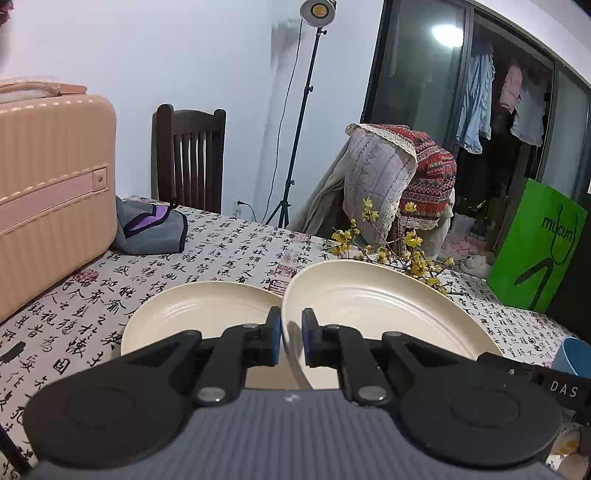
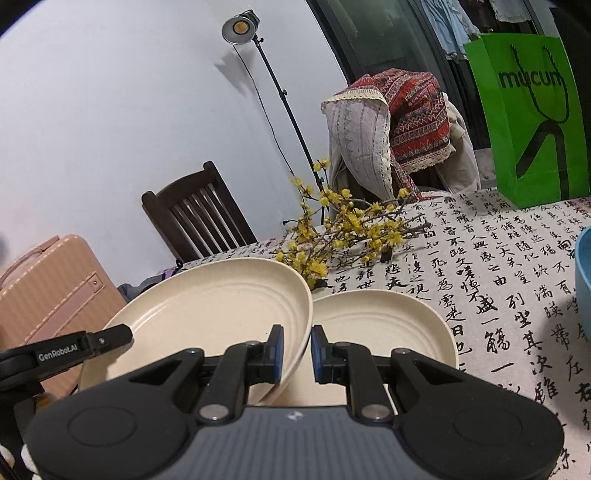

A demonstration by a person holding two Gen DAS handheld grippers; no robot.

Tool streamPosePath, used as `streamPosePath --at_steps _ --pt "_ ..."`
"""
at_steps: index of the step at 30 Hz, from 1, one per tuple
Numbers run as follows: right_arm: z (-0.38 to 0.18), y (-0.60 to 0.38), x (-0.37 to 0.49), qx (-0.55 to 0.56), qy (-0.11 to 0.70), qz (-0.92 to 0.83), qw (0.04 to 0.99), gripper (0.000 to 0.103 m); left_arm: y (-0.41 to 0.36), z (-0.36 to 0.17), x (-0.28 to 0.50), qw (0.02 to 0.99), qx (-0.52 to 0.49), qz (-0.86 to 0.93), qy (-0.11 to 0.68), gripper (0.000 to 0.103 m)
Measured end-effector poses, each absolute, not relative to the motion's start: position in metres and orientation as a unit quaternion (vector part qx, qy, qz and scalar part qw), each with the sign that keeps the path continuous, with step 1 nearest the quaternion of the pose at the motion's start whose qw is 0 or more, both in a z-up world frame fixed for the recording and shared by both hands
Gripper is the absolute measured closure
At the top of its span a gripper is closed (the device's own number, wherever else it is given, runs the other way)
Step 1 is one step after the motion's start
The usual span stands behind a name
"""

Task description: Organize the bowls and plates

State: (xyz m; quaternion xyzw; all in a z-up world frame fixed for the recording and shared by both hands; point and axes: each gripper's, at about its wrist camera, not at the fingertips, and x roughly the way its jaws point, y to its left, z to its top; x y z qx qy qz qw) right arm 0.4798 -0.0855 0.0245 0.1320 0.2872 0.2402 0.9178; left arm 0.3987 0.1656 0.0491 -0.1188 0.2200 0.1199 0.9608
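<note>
We have each claw, left [image 1: 291,332] and right [image 2: 297,350], clenched on one raised plate [image 1: 388,314] rim, likely to stack it on the other plate [image 1: 199,314].

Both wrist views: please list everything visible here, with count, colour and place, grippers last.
plates: two, cream; one tilted, gripped at opposite rims, the other beneath it.
tablecloth: one, white with black calligraphy, covers the table.
flower branch: one, yellow blossoms, lying behind the plates.
suitcase: one, peach, on the table's left side.
pouch: one, grey and purple, beside the suitcase.
bag: one, green, on the table's far right.
bowl: one, blue, right edge, partly seen.
chair: one, dark wood, behind the table.
lamp: one, on a black stand.
left gripper: black, shut on the tilted plate.
right gripper: black, shut on it.
</note>
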Motion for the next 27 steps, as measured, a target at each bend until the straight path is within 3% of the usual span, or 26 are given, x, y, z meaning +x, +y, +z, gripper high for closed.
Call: streamPosePath --at_steps 27 --pt "0.05 -0.107 0.425 0.131 0.269 0.232 0.926 0.088 0.146 0.07 0.345 0.964 -0.126 0.105 0.208 0.092"
